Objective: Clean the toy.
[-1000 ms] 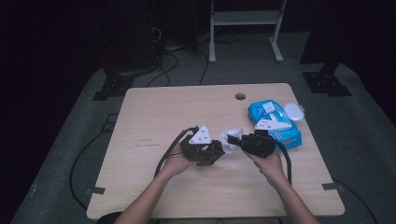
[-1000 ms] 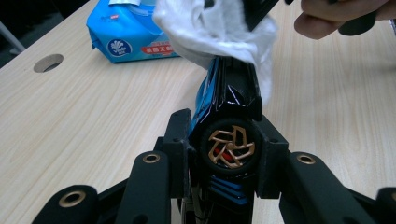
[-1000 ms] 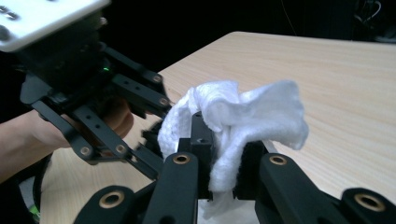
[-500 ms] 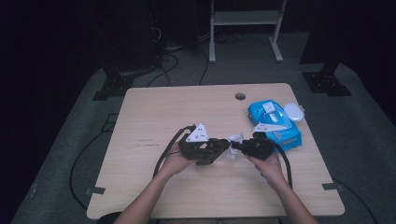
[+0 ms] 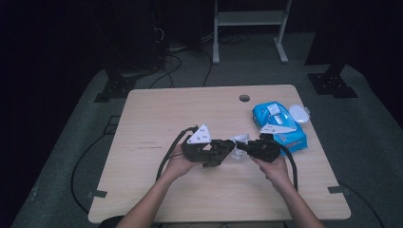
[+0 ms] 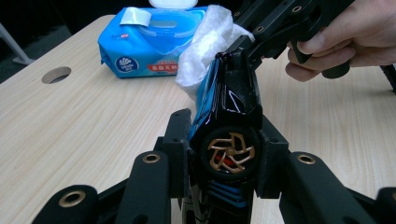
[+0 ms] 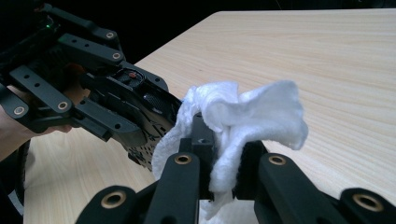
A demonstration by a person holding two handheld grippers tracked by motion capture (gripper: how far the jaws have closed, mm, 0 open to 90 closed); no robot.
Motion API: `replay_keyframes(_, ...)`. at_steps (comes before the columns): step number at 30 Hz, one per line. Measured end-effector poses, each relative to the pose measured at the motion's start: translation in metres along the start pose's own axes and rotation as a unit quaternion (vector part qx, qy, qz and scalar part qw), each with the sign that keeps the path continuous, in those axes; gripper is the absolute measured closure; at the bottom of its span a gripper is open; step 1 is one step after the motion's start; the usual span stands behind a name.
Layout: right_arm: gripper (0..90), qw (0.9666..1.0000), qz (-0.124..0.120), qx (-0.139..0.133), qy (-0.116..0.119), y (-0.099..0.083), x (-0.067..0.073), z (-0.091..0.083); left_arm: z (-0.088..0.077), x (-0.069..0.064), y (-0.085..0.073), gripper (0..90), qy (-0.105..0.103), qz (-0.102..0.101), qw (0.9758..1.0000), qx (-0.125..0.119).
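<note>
so the thing in the middle of it all is a black toy car [image 6: 231,135] with blue trim and a gold-spoked wheel, pinched between the jaws of the left gripper [image 6: 226,154], which are closed in snug against its sides. it's held up off the table [image 5: 157,118], roughly front and centre in the high view, nose pointing away toward the other hand. right up against the far end of the car is a scrunched white wipe [image 7: 243,116], and that one's clamped in the right gripper [image 7: 223,175], jaws nearly closed with the wipe bunched up between them and puffing out over the top. in the left gripper view the wipe [image 6: 208,46] is touching the car's far end, with the right hand [image 6: 345,39] wrapped round its gripper just behind. from above the two grippers meet tip to tip, left gripper [image 5: 223,151] and right gripper [image 5: 244,148], with the little white wad [image 5: 239,141] between them. off to the right on the table there's a blue pack of wet wipes [image 5: 279,126] with its lid flipped open, lying just beyond the right hand. further up the table there's a small round hole [image 5: 244,98] near the back edge.
</note>
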State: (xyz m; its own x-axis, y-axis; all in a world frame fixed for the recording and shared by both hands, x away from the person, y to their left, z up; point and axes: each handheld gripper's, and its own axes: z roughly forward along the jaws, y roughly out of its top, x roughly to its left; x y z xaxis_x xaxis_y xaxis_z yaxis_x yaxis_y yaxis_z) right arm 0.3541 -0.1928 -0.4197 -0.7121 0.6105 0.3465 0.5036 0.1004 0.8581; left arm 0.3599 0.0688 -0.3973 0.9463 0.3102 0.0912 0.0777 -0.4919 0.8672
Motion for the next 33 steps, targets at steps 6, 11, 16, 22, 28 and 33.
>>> replay_keyframes(6,81.8,1.0000,0.000,-0.003,0.000,0.0013,0.0011,-0.0008,0.0007,-0.0001,-0.0006,64.2,-0.002,0.000,1.0000,0.000)
replay_keyframes(11,81.8,1.0000,0.002,-0.004,0.001,0.0017,0.0016,-0.0014,0.0027,0.0005,-0.0027,64.1,-0.005,0.000,1.0000,0.003)
replay_keyframes(16,81.8,1.0000,-0.001,-0.005,0.003,0.0022,0.0024,-0.0018,0.0030,0.0002,-0.0031,64.1,-0.005,0.002,1.0000,0.006)
replay_keyframes(22,81.8,1.0000,0.002,-0.008,0.004,0.0028,0.0035,-0.0020,0.0029,0.0010,-0.0038,63.9,-0.007,-0.003,1.0000,0.000)
replay_keyframes(28,81.8,0.9999,-0.001,-0.011,0.006,0.0042,0.0050,-0.0016,0.0022,0.0010,-0.0036,63.6,-0.005,-0.003,1.0000,0.000)
replay_keyframes(33,81.8,0.9999,0.000,-0.011,0.007,0.0041,0.0050,-0.0016,0.0016,0.0020,-0.0031,63.5,-0.007,-0.004,1.0000,0.001)
